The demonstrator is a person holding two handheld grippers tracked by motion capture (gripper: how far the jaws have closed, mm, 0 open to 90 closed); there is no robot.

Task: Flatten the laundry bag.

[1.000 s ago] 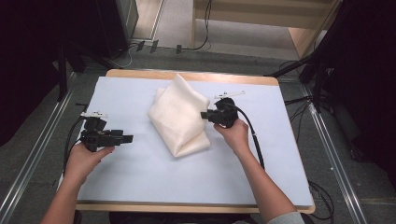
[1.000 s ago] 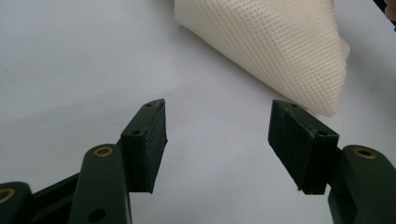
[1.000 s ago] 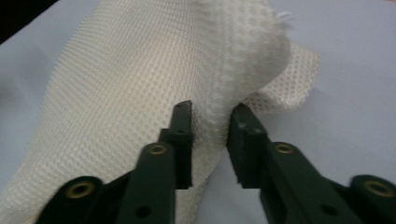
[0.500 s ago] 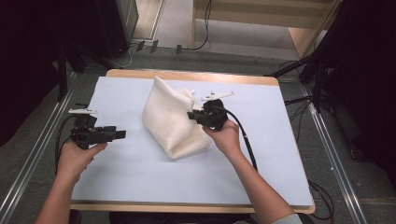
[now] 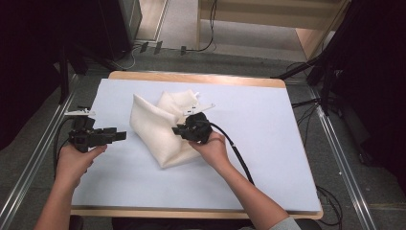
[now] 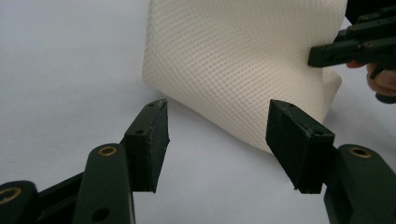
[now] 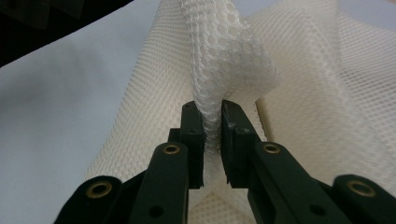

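Observation:
A cream mesh cloth (image 5: 153, 127) lies folded and bunched in the middle of the pale blue table. My right gripper (image 5: 178, 129) is shut on a raised fold of the cloth (image 7: 219, 60), which rises pinched between its jaws. The cloth's right part is lifted and drawn over toward the left. My left gripper (image 5: 120, 135) is held above the table at the left, open, apart from the cloth. In the left gripper view the cloth (image 6: 243, 60) stands just beyond the open jaws, and the right gripper (image 6: 350, 44) shows at the far right.
The table's wooden edge (image 5: 201, 79) runs along the far side. Metal rails (image 5: 28, 177) flank the table left and right. A cable (image 5: 239, 155) trails from the right gripper across the table. Bare blue surface (image 5: 268, 124) spreads to the right and front.
My right gripper has carried the pinched cloth edge leftward, folding the cloth over itself. My left gripper has drifted a little to the left and toward the front.

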